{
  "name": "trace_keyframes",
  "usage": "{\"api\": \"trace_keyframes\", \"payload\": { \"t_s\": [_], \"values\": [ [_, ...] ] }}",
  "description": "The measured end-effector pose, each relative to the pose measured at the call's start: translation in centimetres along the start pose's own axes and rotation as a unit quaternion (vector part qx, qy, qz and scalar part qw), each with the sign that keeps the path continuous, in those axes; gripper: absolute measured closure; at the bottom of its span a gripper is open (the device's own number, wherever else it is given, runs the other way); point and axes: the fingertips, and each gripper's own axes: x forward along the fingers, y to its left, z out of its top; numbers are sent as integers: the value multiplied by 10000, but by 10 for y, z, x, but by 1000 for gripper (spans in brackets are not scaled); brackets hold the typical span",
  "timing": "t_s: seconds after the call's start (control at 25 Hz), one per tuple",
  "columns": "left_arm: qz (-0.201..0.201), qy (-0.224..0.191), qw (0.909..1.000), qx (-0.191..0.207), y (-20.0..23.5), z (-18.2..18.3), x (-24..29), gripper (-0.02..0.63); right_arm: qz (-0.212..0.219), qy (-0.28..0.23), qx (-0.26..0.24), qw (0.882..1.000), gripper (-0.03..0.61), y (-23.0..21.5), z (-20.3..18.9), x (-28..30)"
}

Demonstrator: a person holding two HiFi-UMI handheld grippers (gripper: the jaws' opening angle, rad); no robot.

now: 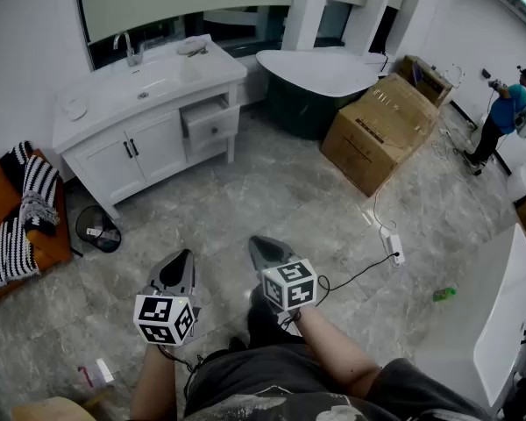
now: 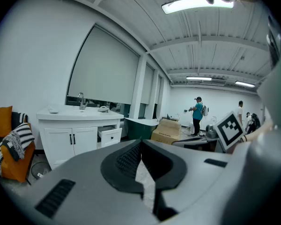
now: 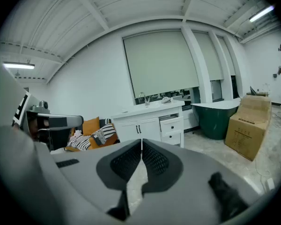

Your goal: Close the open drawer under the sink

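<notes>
A white vanity point(image 1: 131, 147) with a sink point(image 1: 162, 79) and tap stands against the far wall. Its upper right drawer point(image 1: 212, 123) is pulled out; the same drawer point(image 2: 109, 135) shows in the left gripper view and, as the drawer point(image 3: 171, 123), in the right gripper view. My left gripper point(image 1: 183, 258) and right gripper point(image 1: 258, 244) hover over the floor well short of the vanity, side by side, both shut with nothing between the tips. The left gripper point(image 2: 141, 141) and right gripper point(image 3: 141, 140) point toward the vanity.
A dark green bathtub point(image 1: 320, 90) and a large cardboard box point(image 1: 381, 130) stand right of the vanity. An orange seat with striped cushions point(image 1: 17, 213) and a small bin point(image 1: 97, 228) are left. A cable with power strip point(image 1: 392, 247) lies on the floor. A person point(image 1: 500, 112) stands far right.
</notes>
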Motion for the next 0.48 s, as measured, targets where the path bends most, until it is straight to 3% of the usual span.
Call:
{"api": "trace_keyframes", "payload": {
  "t_s": [0.48],
  "values": [
    [-70,40,9999,-73,-16,-4,0,598,15,-4,-74,10000,548,-4,0,-10]
  ]
}}
